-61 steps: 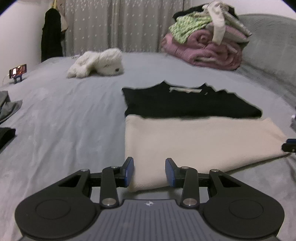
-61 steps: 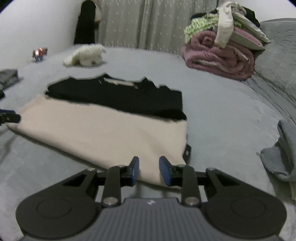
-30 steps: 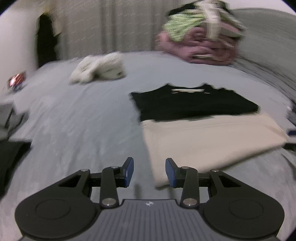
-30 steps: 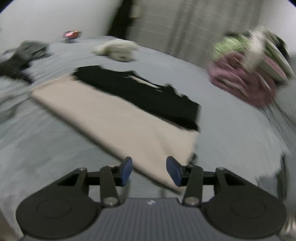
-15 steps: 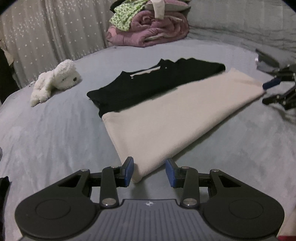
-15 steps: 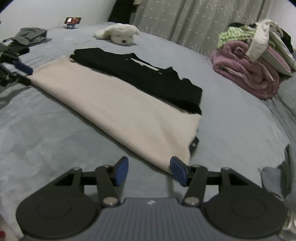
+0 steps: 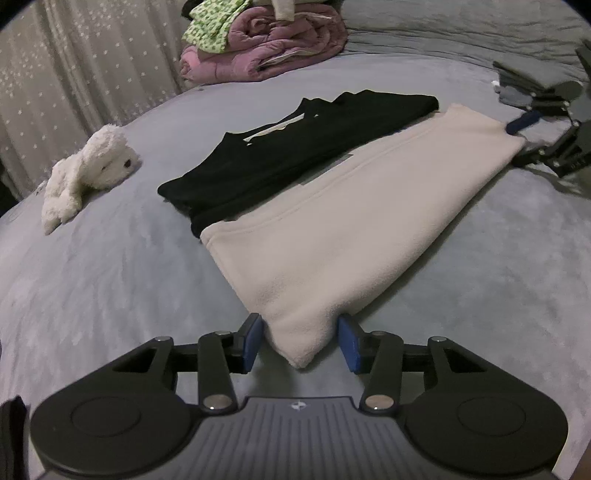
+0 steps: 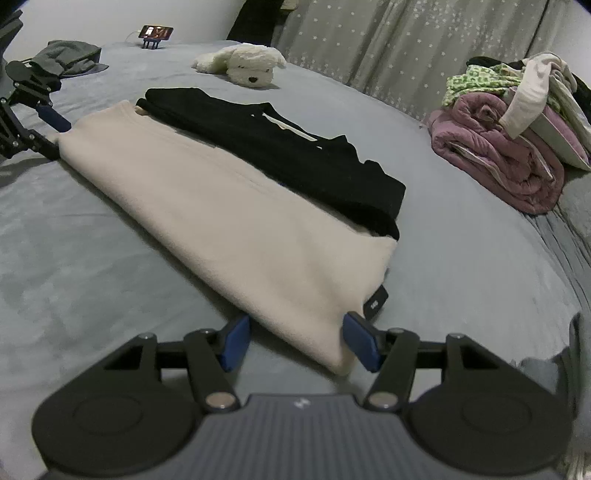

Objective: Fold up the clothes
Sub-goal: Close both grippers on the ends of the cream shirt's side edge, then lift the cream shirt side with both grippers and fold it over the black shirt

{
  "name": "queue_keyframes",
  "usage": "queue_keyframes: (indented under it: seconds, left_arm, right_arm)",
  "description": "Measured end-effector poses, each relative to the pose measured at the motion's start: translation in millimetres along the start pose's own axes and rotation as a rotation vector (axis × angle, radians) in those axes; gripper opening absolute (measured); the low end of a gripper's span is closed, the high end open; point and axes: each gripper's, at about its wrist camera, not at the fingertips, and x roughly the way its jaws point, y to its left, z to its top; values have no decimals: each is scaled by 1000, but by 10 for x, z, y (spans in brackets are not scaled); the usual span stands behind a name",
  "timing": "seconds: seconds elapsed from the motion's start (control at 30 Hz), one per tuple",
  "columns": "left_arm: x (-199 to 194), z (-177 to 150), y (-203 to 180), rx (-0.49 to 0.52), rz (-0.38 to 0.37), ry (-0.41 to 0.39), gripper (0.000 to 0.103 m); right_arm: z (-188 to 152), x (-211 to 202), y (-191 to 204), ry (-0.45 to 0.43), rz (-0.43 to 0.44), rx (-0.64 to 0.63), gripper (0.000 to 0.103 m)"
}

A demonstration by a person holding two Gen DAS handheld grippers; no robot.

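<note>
While the cream garment lies folded in a long band on the grey bed, overlapping a black top, each near corner sits between blue pads that do not press it. Both jaws are opening: the left hand-held gripper and the right hand-held gripper hold nothing yet. My worry is that a pinch could catch only the top layer, so the band would peel apart on lifting; uneven lifts could skew the fold or drag the black top along. I count two laid-out garments, two hand-held grippers, one white plush dog, one pile of bedding and clothes, and one lit phone.
</note>
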Motion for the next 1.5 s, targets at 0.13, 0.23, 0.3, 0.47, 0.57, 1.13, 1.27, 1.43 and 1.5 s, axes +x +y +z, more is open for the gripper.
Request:
queue_keyframes:
  seconds: [0.13, 0.23, 0.3, 0.47, 0.57, 1.13, 1.27, 1.43, 1.5]
  left_arm:
    - [-64, 2, -33, 61, 4, -25, 43]
    - [-194, 3, -116, 119, 4, -63, 41]
    - [-241, -5, -199, 172, -18, -85, 41]
    - [-89, 23, -273, 234, -29, -56, 42]
    - [-51, 70, -234, 236, -34, -42, 42]
    - [41, 105, -549, 476, 96, -23, 41]
    - [75, 112, -564, 486, 102, -5, 18]
    - [48, 150, -464, 426, 88, -5, 12]
    - [45, 173, -402, 383, 74, -10, 11]
  right_arm:
    - [49, 49, 64, -25, -36, -94, 55]
    - [76, 47, 88, -48, -58, -118, 51]
    - [77, 32, 140, -67, -62, -149, 45]
    - [160, 17, 120, -96, -36, -119, 27]
    - [247, 20, 13, -98, -1, -43, 19]
    - [508, 126, -613, -47, 184, 438, 10]
    - [560, 139, -685, -49, 203, 483, 10]
    - [540, 161, -637, -48, 186, 431, 10]
    - [514, 151, -598, -52, 179, 393, 10]
